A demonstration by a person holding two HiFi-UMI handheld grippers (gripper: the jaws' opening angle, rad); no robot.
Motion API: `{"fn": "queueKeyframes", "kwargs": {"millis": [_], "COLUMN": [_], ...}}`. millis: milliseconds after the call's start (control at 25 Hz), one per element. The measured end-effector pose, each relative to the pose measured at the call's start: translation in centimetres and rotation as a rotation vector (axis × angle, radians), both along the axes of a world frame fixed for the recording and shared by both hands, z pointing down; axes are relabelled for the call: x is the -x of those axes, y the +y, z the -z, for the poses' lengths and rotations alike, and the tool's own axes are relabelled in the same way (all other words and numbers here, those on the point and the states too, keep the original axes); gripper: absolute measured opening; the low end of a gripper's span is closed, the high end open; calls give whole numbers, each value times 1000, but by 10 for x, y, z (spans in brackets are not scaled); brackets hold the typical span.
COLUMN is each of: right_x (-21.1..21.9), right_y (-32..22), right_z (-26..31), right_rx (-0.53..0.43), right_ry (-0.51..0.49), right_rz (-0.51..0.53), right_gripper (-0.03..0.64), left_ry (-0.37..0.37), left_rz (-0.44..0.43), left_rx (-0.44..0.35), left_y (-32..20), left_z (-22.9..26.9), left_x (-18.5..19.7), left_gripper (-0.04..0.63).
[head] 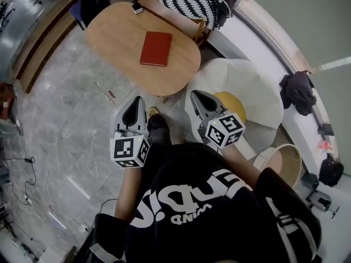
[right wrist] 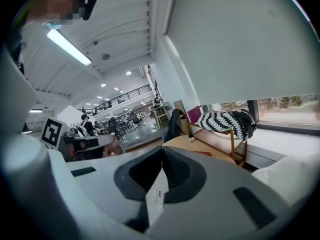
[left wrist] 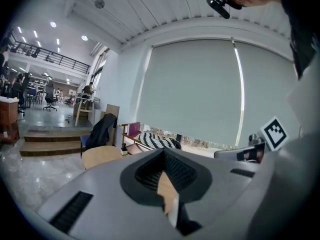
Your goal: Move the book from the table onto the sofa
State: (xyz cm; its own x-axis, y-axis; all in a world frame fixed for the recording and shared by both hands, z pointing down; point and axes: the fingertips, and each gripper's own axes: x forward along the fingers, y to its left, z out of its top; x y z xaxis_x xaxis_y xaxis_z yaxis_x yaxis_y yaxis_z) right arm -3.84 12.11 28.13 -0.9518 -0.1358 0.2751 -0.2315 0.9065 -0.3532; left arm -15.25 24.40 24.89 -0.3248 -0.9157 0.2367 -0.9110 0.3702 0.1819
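Left tongs (head: 136, 99) and right tongs (head: 195, 94) both clenched empty, well apart from book (head: 156, 49) lying flat mid-surface (head: 109, 29); opened late, they risk shoving it instead of gripping.

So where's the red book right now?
In the head view the red book lies flat near the middle of the oval wooden table, up and left of the white seat.
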Motion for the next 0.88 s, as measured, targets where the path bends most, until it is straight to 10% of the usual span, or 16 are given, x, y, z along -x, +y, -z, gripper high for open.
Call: {"fn": "queueKeyframes", "kwargs": {"millis": [880], "right_x": [149], "right_y": [-88], "right_z": [10], "right_rx": [13], "right_ry": [22], "right_rz": [-262], "right_gripper": [2], "left_ry": [20], "left_rz": [-274], "left_rx": [24], "left_y": [-115], "left_z": [6], "left_x": [170], "left_gripper": [9]}}
